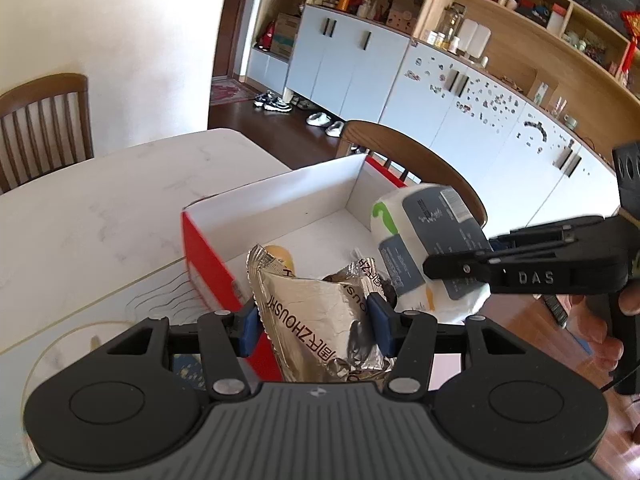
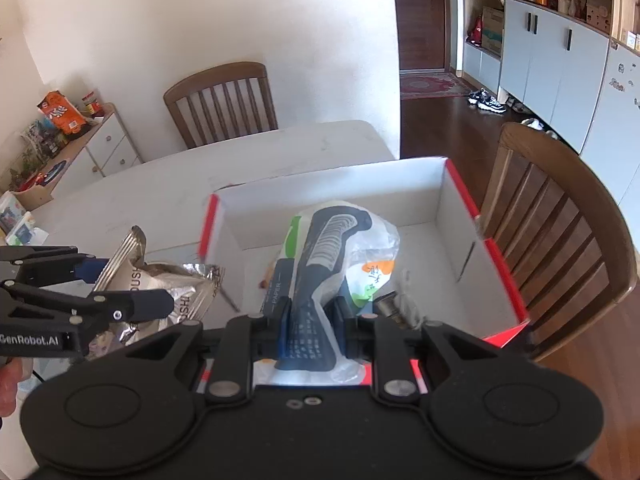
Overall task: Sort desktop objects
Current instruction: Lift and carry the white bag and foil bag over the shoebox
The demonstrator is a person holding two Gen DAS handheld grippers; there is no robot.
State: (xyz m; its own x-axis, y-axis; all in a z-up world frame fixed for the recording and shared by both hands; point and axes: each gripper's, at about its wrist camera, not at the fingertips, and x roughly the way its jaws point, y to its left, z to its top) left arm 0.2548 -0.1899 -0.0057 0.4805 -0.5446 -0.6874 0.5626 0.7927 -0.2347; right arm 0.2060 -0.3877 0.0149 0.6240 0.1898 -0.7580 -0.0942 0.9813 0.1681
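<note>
Dining room, white table (image 2: pixel 120 200) edged by wooden chairs. Nearest, the left gripper (image 1: pixel 316 320) pinches a crinkled foil bag (image 1: pixel 316 320) at the box's near rim; at three o'clock the right gripper (image 2: pixel 310 320) clamps a tissue pack (image 2: pixel 340 248). Both hang over the red-and-white box (image 2: pixel 444 200). Something yellow (image 1: pixel 280 258) and a few small bits already lie inside. So, I'd judge, mid-task: two drops pending, nothing else visible on the table.

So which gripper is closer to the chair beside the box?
Right. The right gripper, holding the tissue pack, is over the box's chair side; the left gripper, holding the foil bag, is farther away.
</note>
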